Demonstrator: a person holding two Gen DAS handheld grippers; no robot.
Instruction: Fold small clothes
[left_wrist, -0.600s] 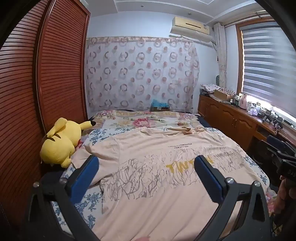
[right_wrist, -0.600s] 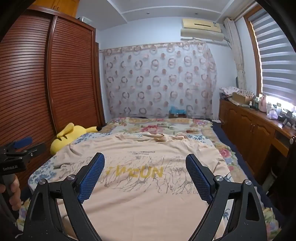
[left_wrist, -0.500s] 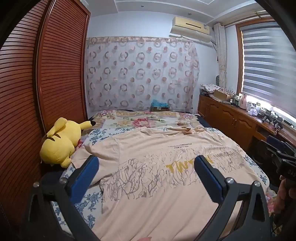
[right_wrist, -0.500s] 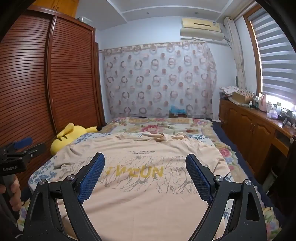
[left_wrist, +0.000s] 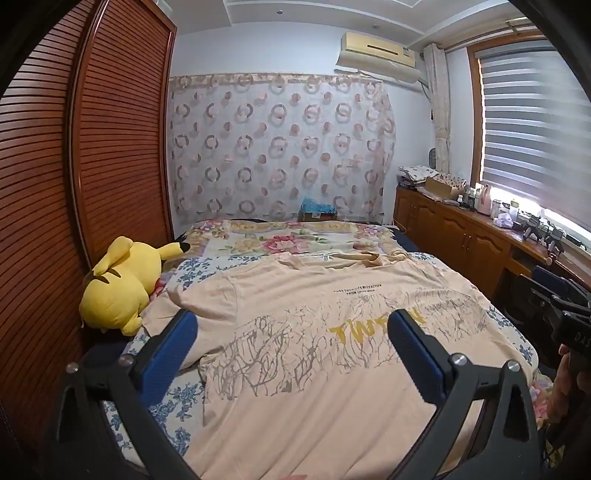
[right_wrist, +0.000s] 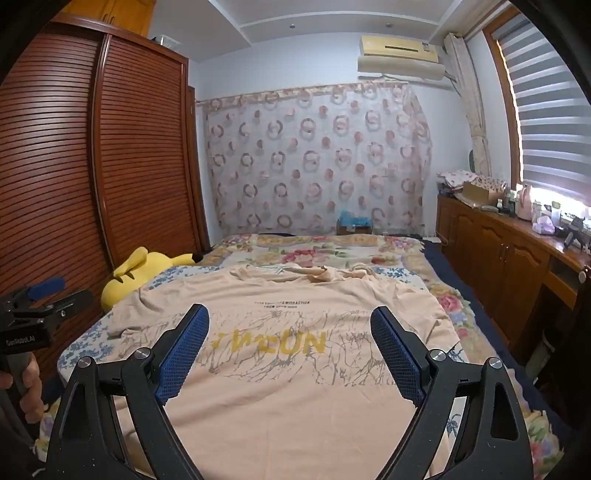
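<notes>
Hovering with jaws spread wide and empty, the left gripper (left_wrist: 288, 354) and right gripper (right_wrist: 290, 350) face the T-shirt (left_wrist: 332, 332) lying flat ahead below both, collar farthest, hem nearest, neither gripper clearly nearer.

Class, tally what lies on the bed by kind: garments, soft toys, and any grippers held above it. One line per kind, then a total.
T-shirt: 1
Yellow plush toy: 1
Grippers, both open: 2, left gripper and right gripper
Total: 4

Peach T-shirt (left_wrist: 306, 354) spread flat, print up, on bed.
</notes>
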